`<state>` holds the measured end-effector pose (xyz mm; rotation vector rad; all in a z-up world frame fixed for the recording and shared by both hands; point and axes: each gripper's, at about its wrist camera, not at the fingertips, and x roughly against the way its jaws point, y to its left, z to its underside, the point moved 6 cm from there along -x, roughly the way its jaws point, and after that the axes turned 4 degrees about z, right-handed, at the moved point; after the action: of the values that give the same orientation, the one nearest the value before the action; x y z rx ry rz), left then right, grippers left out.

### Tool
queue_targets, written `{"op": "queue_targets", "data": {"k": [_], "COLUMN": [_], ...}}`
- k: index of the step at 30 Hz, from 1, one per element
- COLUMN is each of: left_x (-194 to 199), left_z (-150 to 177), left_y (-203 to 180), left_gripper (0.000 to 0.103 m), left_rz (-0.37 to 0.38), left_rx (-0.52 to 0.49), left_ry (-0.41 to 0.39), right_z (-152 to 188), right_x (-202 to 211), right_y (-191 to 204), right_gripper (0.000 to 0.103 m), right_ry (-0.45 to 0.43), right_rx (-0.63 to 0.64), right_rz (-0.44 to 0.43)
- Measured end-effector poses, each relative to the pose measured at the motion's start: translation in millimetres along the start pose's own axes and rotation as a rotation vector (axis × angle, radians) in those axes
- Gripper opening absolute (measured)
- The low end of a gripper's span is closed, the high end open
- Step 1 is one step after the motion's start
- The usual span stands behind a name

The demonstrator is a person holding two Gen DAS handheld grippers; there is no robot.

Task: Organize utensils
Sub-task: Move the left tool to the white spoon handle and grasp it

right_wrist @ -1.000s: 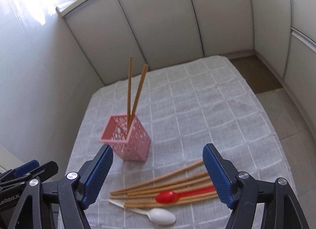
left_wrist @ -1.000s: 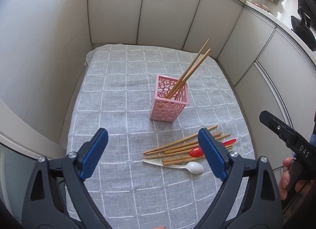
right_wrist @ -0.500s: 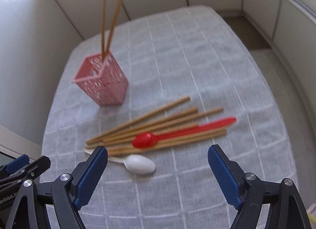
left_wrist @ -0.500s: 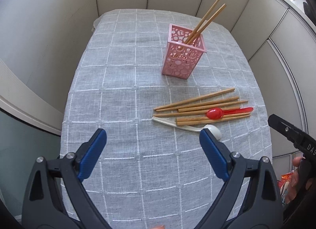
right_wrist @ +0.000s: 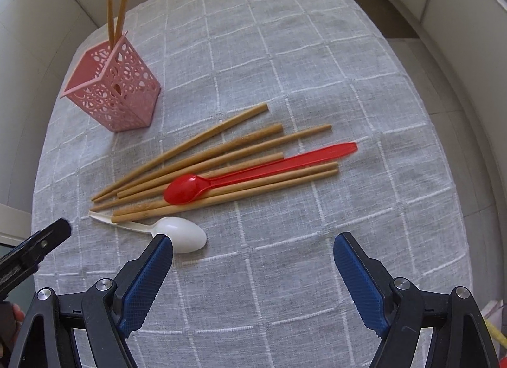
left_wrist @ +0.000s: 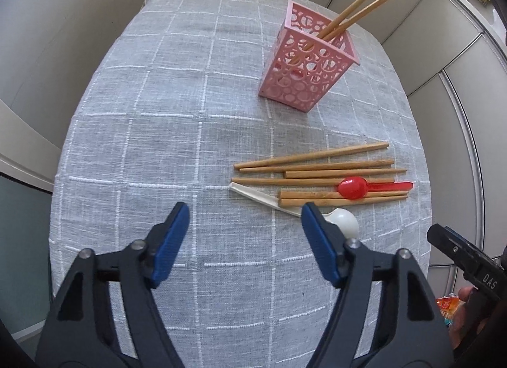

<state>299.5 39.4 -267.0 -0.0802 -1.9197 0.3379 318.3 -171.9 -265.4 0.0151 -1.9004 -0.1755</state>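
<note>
Six loose wooden chopsticks lie side by side on the grey checked tablecloth, long axes running left-right beside the pink perforated plastic holder. A red plastic spoon lies along them, bowl leftward, with a white plastic spoon just below. The left gripper is closing on nothing; the right gripper gapes wide and empty above the cloth.

Two black hand-held grippers with blue pads

The left gripper has black plastic arms with triangular cut-outs and round silver screws at the pivots, and its fingers carry ribbed blue pads. The right gripper is built the same: black frame, silver screws, blue pads with a fine cross-hatched grip. From the left camera its black side shows white letters, "DAS", and a small screw hole. From the right camera the left gripper's side appears as a plain black bar with a small rivet. A bit of a hand shows at the frame edge, too cropped to tell what is worn.
</note>
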Motion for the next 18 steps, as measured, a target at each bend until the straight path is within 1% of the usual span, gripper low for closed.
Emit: {"op": "queue_targets", "data": {"k": [1, 5, 9, 11, 12, 13, 15, 18], "left_x": [-4.7, -20.9, -34.2, -41.0, -42.5, -40.9, -43.5, -45.1], "left_z": [-0.2, -1.2, -3.1, -2.3, -2.3, -3.9, -4.3, -6.3], "left_y": [-1.0, -1.8, 0.1, 2.9, 3.8, 2.1, -0.8, -1.8], "left_gripper": [0.059, 0.044, 0.037, 0.031, 0.029, 0.028, 0.027, 0.020], "left_rz": [-0.002, -0.012, -0.025, -0.036, -0.049, -0.063, -0.071, -0.094], "left_rx": [0.003, 0.040, 0.090, 0.117, 0.126, 0.123, 0.113, 0.109], "left_ry": [0.008, 0.023, 0.026, 0.036, 0.033, 0.013, 0.011, -0.004], "right_z": [0.1, -0.3, -0.9, -1.0, -1.2, -1.1, -1.3, -1.9], "right_x": [-0.4, -3.0, -4.8, -6.2, -7.0, -7.6, -8.6, -10.4], "right_y": [-0.4, -0.8, -3.0, -4.4, -5.2, -5.4, -6.8, -8.3], "right_gripper": [0.087, 0.087, 0.087, 0.087, 0.087, 0.087, 0.087, 0.087], "right_ry": [0.001, 0.006, 0.009, 0.011, 0.012, 0.013, 0.015, 0.018], "right_rx": [0.003, 0.005, 0.008, 0.008, 0.008, 0.008, 0.007, 0.007], "right_rz": [0.003, 0.008, 0.012, 0.016, 0.018, 0.019, 0.022, 0.027]}}
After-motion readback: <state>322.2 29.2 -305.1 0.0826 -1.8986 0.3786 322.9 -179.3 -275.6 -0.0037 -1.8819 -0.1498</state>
